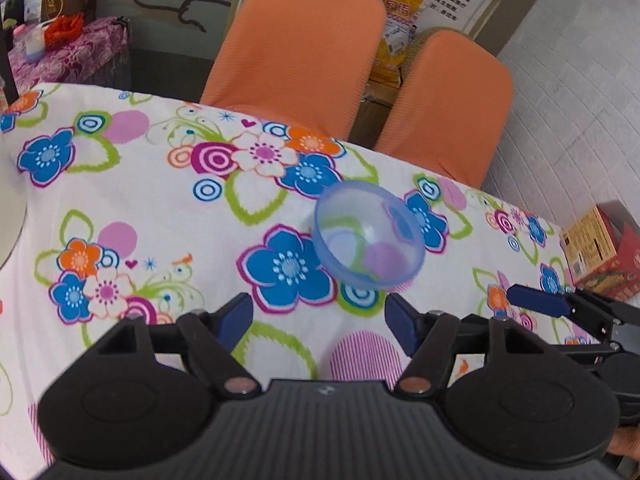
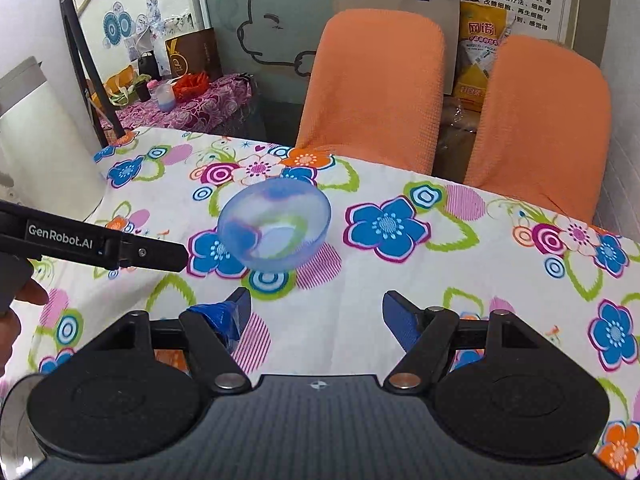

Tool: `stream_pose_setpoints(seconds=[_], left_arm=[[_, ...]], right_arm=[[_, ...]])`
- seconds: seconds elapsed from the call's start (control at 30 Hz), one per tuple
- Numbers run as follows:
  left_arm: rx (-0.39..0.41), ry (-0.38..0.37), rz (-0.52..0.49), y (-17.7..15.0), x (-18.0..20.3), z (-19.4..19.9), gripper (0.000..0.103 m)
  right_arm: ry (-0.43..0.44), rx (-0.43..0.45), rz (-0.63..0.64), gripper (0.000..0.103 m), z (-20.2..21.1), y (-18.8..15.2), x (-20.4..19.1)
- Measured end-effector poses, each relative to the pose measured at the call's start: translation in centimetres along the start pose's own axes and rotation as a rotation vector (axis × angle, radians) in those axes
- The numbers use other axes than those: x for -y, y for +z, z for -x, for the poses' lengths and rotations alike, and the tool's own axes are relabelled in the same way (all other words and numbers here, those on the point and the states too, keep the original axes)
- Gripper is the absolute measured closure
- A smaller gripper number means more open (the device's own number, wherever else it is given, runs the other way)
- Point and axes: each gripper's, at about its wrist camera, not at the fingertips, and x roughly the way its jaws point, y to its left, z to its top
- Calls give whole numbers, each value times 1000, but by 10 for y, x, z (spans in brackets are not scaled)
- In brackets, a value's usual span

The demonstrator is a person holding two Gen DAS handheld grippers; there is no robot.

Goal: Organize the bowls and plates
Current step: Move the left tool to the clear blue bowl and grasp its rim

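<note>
From the left gripper (image 1: 320,320) you catch the other tool's blue-tipped finger poking in at the right and a printed carton (image 1: 596,244) on the floor. From the right gripper (image 2: 316,316) you see instead the left tool's black arm, a hand (image 2: 16,304) at the edge, and a cluttered side table (image 2: 188,108). Both sets of jaws stand wide apart, holding nothing. The clear blue bowl (image 1: 370,236) sits tilted on the flowered tablecloth (image 1: 160,208), just ahead of both tools, in front of two orange chairs (image 2: 376,92).
</note>
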Motion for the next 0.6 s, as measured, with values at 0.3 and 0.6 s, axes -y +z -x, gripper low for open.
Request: stream_pose_setpoints(seconds=[0.3, 0.6], left_arm=[[-32, 14, 45, 39, -6, -60, 35], [-37, 41, 15, 39, -4, -83, 35]], right_arm=[[-21, -8, 37, 44, -66, 29, -8], [-37, -44, 85, 44, -99, 26, -14]])
